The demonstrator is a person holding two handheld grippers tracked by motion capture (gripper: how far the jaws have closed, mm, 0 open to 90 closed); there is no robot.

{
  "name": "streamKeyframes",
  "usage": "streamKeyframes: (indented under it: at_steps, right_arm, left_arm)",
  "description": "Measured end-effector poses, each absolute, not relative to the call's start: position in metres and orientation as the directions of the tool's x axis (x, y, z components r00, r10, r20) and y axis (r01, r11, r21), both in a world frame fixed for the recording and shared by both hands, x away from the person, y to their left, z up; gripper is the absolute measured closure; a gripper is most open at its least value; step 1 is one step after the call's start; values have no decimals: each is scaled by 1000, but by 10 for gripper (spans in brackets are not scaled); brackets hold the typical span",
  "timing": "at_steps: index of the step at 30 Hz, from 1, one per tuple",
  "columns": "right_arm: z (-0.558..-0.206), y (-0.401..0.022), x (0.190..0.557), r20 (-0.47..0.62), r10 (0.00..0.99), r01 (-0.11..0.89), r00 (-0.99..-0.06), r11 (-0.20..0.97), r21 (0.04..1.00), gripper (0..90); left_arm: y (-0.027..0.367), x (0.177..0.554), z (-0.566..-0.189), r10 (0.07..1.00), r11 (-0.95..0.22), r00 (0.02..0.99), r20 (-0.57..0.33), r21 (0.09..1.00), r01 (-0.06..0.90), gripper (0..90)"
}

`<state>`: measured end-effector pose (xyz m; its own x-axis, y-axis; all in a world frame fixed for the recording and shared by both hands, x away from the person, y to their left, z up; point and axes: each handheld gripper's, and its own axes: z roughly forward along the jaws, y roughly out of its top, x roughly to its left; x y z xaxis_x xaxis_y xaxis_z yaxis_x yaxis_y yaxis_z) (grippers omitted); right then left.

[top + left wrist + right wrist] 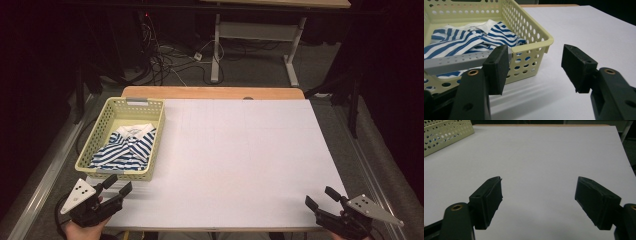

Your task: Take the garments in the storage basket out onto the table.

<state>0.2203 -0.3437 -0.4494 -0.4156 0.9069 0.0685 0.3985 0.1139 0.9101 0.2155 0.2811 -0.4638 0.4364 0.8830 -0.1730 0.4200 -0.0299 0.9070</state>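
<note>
A pale yellow perforated basket [98, 130] [537, 43] stands at the table's left side, and a blue-and-white striped shirt [126, 146] [466, 38] lies crumpled inside it. My left gripper [117, 186] [535, 67] hovers just in front of the basket's near corner, jaws open and nothing between them. At the table's near right corner my right gripper [320, 197] [539, 201] stands open over bare white surface, well away from the basket [447, 131].
A white sheet [240, 150] covers the wooden table [210, 92]. Beyond the far edge there is a second table's legs [216, 50] and a tangle of cables [165, 60] on the floor. A grey strip [456, 61] runs along the basket's near rim.
</note>
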Motion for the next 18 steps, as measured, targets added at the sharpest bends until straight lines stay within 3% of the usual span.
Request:
streamKeyframes:
  at_steps: [18]
  right_arm:
    - [-449, -343, 220, 60, 908, 399, -415, 123, 909, 224]
  left_arm:
    - [278, 216, -462, 871, -41, 461, -170, 910, 413, 380]
